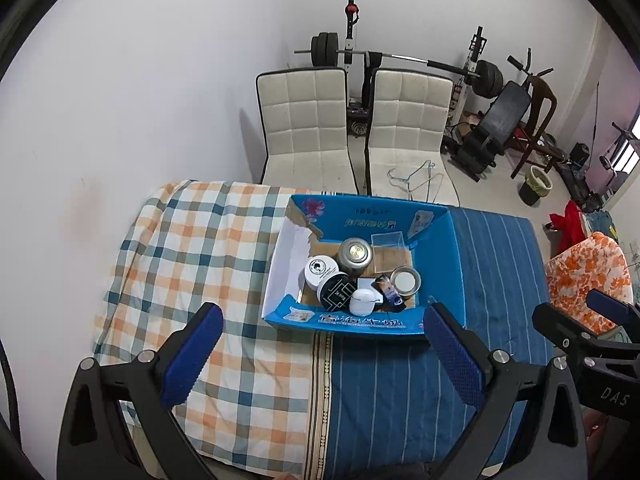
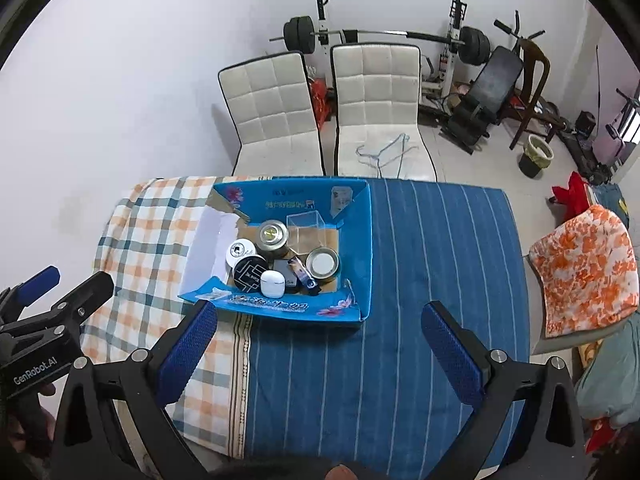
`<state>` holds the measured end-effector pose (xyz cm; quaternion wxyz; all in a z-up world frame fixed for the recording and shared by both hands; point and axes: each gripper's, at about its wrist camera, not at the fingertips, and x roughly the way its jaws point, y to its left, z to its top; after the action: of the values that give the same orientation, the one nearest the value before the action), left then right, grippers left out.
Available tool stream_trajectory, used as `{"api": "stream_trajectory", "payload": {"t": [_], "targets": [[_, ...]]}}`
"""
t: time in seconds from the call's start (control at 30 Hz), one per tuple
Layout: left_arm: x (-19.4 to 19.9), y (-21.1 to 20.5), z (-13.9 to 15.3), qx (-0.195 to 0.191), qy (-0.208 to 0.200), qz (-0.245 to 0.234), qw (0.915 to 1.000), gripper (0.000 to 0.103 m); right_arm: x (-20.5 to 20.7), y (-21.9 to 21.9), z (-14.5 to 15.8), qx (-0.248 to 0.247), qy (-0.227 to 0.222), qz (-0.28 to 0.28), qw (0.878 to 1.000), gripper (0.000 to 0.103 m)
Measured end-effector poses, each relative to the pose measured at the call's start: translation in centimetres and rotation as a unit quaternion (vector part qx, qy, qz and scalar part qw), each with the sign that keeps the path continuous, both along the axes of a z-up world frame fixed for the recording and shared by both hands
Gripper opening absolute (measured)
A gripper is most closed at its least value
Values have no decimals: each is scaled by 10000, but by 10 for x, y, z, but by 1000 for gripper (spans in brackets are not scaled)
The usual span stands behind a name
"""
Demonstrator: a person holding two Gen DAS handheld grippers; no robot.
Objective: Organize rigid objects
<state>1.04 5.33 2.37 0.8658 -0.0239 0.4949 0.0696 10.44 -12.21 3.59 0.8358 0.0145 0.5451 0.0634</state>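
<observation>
While both grippers gape empty, blue box (image 1: 362, 322) lies upright, long axis crosswise.

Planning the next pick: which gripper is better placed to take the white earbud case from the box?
Left, marginally: the white earbud case sits between the open left gripper fingers; the right gripper is offset right.

Both my wrist cams sit high, facing forward and down over the table, not close. Left one is offset left, right one right (each catches the other's rig at its edge). Shared: blue box (image 1: 360, 272), chairs, gym gear.
</observation>
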Motion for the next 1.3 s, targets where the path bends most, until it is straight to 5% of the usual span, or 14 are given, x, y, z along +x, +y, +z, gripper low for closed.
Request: {"api": "stream_trajectory", "payload": {"t": [1.3], "targets": [[2,2,-24,53,268,118,9996,103,4,-8,-24,-121,165,-161,9997,103]]}}
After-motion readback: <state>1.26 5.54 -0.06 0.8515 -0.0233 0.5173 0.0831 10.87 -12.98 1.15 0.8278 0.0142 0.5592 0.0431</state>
